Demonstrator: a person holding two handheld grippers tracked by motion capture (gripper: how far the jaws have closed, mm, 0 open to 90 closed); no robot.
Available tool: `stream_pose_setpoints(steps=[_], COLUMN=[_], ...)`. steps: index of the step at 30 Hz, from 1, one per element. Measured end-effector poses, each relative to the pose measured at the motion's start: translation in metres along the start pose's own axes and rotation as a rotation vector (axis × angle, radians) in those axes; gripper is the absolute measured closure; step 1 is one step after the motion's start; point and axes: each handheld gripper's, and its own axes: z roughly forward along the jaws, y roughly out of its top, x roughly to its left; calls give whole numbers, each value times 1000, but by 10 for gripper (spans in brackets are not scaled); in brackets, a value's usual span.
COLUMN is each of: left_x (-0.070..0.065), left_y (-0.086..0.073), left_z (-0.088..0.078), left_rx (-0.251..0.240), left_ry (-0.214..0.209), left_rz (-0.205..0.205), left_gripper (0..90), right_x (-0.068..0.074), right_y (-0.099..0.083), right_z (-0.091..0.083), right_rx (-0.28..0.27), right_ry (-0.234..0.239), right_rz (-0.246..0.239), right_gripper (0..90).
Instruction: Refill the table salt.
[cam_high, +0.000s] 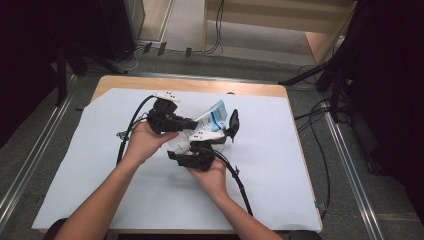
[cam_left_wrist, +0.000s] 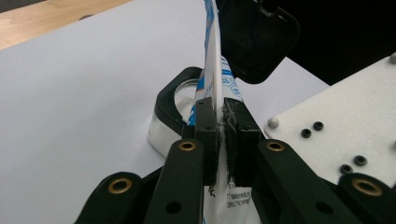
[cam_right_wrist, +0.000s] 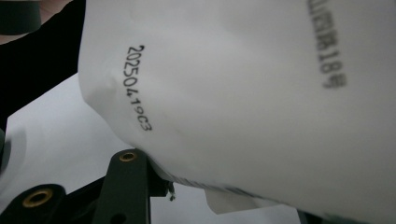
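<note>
A white plastic pouch (cam_high: 212, 122) with blue printing and a black stamped date code is held just above the white sheet (cam_high: 90, 165) covering the wooden table. The left gripper (cam_left_wrist: 223, 135) is clamped tight on the pouch's flat edge. The right gripper (cam_high: 220, 140) holds its bulging lower part; its jaw tips are hidden behind the pouch. The pouch's long axis tilts up and away from the person. Its small print is blurred.
</note>
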Motion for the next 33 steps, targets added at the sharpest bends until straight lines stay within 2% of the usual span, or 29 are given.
stream_pose_setpoints(steps=[4,12,25,33], left_x=[1,2,1,2], left_y=[0,-1,-1,-1], left_z=[-3,-11,-15,-16], left_rx=[-10,-13,4,3], left_ry=[-19,-38,-46,-81], left_rz=[-4,-7,3,8], left_gripper=[857,867,900,899], right_x=[0,2,1,0], right_y=[-1,-1,-4,-6], right_z=[-1,-4,-4,-6], right_rx=[-10,-35,-32,-37], right_ry=[-2,-28,-60,-82], right_rz=[9,-14,-16,-18], right_gripper=[547,546,545,546])
